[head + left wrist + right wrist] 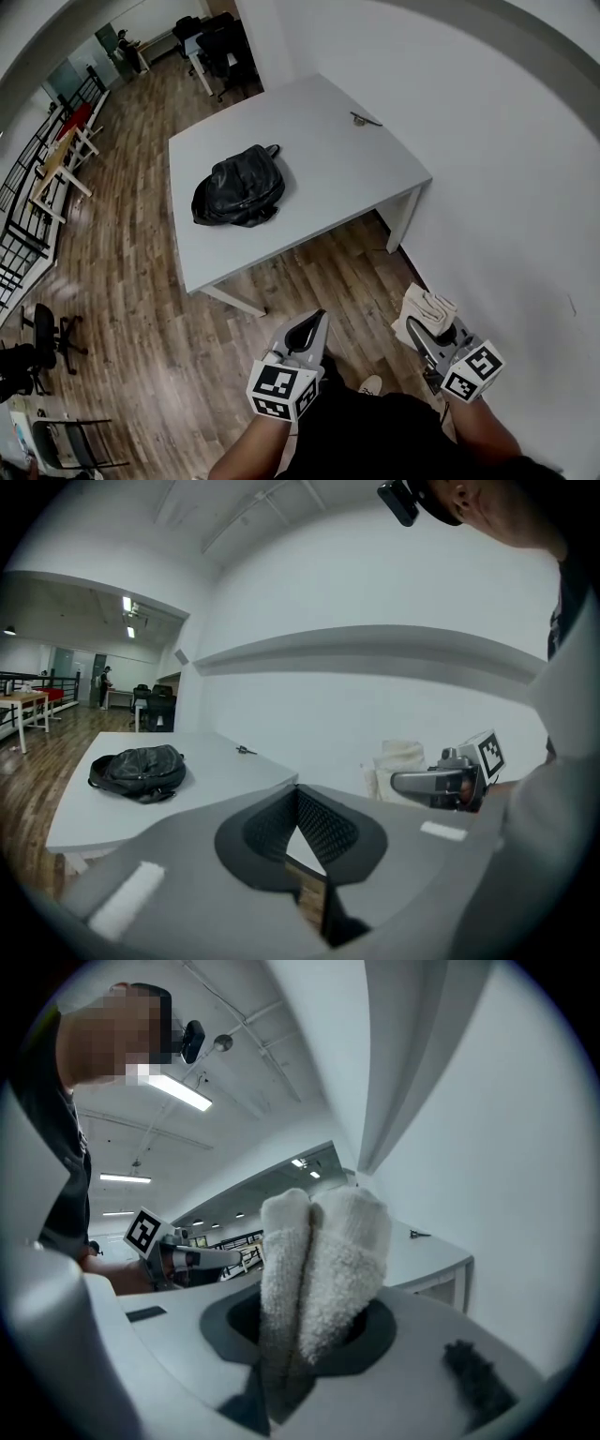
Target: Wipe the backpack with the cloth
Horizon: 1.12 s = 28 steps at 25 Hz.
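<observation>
A black backpack (239, 186) lies on the white table (319, 131), towards its left side; it also shows small in the left gripper view (139, 771). A folded cream cloth (424, 310) is clamped in my right gripper (419, 327), which is held low near the person's body, well short of the table. The cloth (321, 1260) sticks up between the jaws in the right gripper view. My left gripper (308, 330) is shut with nothing in it, its jaws closed to a point (298, 795). Both grippers are far from the backpack.
A small dark object (365, 119) lies near the table's far right edge. A white wall (506, 141) runs along the right. Wooden floor (141, 309) surrounds the table; chairs (42, 333) and desks (61, 155) stand at the left and back.
</observation>
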Tool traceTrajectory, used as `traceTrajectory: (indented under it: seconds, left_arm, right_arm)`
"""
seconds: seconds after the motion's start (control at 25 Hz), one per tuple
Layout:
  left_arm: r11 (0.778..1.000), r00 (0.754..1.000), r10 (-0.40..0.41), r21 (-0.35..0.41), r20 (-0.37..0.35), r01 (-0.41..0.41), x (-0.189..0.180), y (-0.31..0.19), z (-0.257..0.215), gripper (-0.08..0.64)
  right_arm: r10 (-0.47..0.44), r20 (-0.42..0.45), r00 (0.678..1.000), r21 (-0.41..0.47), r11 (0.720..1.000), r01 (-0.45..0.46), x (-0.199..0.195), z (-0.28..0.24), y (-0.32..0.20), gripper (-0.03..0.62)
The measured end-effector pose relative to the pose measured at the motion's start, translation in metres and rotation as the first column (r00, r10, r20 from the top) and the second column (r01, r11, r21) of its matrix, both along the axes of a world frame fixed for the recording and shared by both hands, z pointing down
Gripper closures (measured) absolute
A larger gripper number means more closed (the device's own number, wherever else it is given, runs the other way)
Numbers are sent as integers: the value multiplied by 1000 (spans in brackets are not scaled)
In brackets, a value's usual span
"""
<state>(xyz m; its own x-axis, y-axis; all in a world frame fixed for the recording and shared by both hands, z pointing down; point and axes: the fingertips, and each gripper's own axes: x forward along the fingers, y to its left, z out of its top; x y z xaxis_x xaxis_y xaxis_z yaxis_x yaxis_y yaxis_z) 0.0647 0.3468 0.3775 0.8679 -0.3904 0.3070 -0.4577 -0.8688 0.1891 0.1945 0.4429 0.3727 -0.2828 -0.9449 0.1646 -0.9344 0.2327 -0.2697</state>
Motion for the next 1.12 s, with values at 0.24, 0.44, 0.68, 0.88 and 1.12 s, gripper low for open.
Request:
traceTrajectory:
  seconds: [0.24,0.44,0.68,0.88,1.12]
  left_arm:
    - [996,996,-84,0,28,84,-35,-18,16,552]
    - [992,992,-121,-29,40,122,-47,-33,28,552]
    - [991,990,-131,-31,49,133,-51,-59,33,552]
    - [991,988,-134,-13,77,136,-54,-86,40,552]
    - [992,987,-127,-7,96,128,-60,-124,44,552]
  right_arm:
    - [-89,16,996,-11,996,89,-29,16,-28,508]
    - [-136,17,991,-20,990,136,-41,23,-51,508]
    - [-175,32,984,-42,983,177,-57,34,-83,508]
    - [-187,37,982,-52,981,189,-61,37,-116,508]
    - [-188,28,982,-63,980,189,-63,35,-165,508]
